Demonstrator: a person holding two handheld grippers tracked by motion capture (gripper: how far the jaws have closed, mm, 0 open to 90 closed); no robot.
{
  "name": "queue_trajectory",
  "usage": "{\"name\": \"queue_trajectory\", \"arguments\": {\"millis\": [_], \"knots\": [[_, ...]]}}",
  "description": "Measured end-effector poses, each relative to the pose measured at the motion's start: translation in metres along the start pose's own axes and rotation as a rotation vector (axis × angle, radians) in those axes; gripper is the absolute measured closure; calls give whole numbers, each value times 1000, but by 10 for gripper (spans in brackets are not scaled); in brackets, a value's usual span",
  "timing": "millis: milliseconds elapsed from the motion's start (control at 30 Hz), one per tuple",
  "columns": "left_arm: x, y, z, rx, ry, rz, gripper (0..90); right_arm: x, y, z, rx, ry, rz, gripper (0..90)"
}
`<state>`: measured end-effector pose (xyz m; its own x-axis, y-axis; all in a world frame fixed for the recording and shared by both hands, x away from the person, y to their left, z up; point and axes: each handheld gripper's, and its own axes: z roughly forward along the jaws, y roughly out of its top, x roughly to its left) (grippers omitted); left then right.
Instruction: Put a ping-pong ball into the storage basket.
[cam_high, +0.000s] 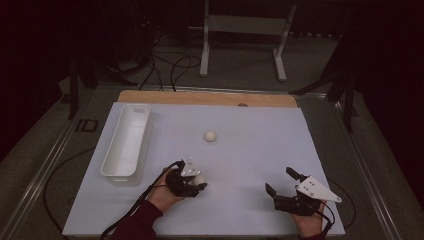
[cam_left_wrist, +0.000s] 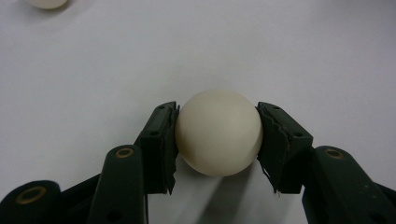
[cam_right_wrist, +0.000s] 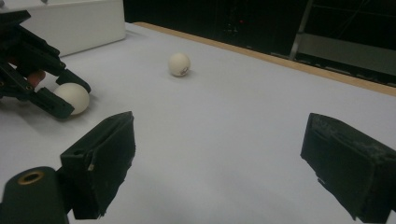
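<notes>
The left tongs (cam_high: 198, 183) are clamped on a cream ball (cam_left_wrist: 219, 132), one pad pressed against each side, with the ball sitting right on the white counter (cam_high: 250, 150). The right tongs (cam_high: 280, 181) hang released near the front right of the counter, jaws spread wide with nothing between them. A second ball (cam_high: 210, 135) sits out in the middle of the counter, well apart from both. A long white tray (cam_high: 127, 140) runs along the left side.
</notes>
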<state>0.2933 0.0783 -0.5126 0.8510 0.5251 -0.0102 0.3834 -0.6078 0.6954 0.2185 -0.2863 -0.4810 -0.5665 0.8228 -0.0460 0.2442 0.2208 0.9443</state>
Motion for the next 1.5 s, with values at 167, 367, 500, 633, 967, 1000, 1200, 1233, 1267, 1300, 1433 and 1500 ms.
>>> {"name": "queue_trajectory", "arguments": {"millis": [167,367,500,633,967,1000,1200,1233,1267,1300,1433,1500], "knots": [[1,1,-4,-19,3,-12,510,0,0,0,1,2,-1,96],[1,2,-8,-36,10,-14,510,0,0,1,4,4,-4,96],[1,3,-13,-55,22,-15,510,0,0,1,5,4,-4,96],[1,4,-17,-67,30,-18,510,0,0,1,5,5,-3,96],[2,6,-28,-101,44,-24,511,0,-1,1,8,5,-4,96],[2,6,-29,-105,47,-24,511,0,-1,1,7,5,-5,96],[2,7,-35,-117,55,-26,511,0,-1,1,9,6,-4,96],[2,7,-35,-118,56,-26,511,0,-1,1,9,6,-5,96],[2,8,-36,-120,57,-28,511,0,-1,1,9,6,-5,96],[2,8,-36,-121,59,-28,511,0,-1,1,9,6,-6,96],[2,8,-39,-125,64,-28,511,0,-1,1,8,5,-6,96],[2,8,-40,-130,67,-30,511,0,-1,1,9,4,-6,96]]}}
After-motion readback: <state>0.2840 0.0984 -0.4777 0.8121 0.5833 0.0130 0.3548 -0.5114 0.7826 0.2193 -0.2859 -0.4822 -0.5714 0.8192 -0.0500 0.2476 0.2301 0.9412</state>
